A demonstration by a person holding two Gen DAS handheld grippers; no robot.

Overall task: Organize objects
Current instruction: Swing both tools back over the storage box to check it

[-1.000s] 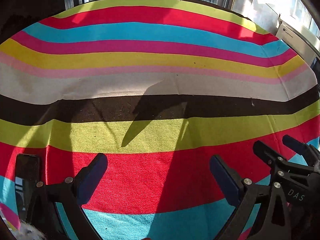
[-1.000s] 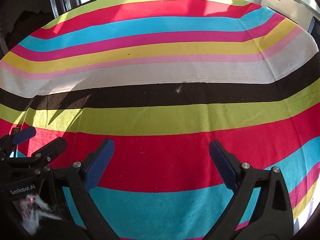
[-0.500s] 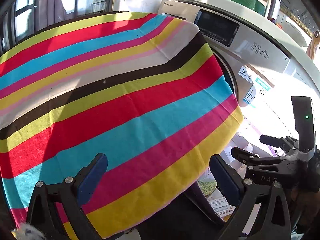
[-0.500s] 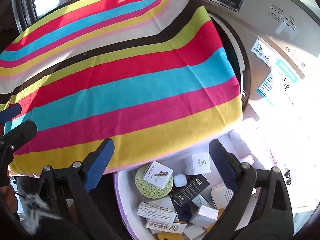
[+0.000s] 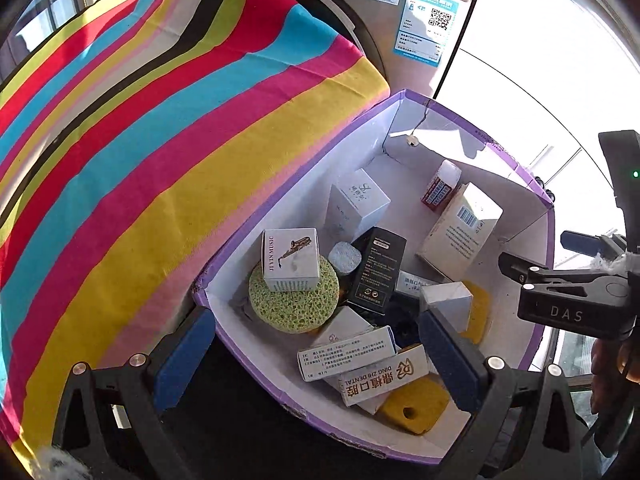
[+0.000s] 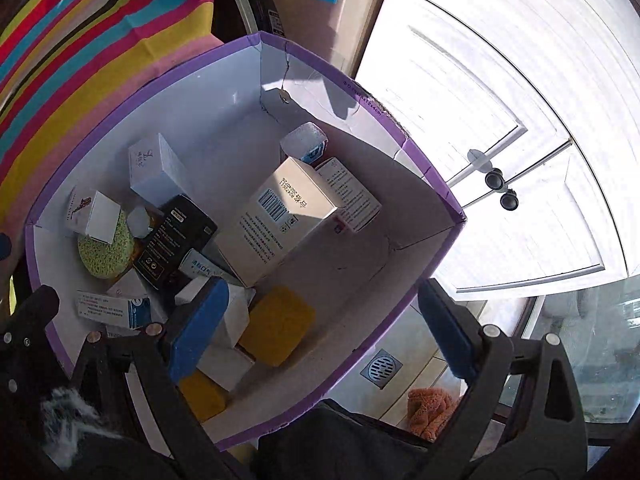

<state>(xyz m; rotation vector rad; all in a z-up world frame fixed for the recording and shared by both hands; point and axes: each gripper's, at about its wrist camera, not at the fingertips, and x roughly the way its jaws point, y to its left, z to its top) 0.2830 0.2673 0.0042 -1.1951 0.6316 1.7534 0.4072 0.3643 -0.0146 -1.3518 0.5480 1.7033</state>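
With both claws spread wide and holding nothing, I have my left gripper (image 5: 316, 354) above the near-left clutter of the purple-rimmed white cardboard box (image 5: 280, 184) and my right gripper (image 6: 324, 328) over its near edge. Nearest the left is the long white printed carton (image 5: 346, 354), lying flat, its long axis running left to right.

A home laundry corner: front-loading washing machine (image 5: 400, 20), floor drain (image 6: 381, 368).
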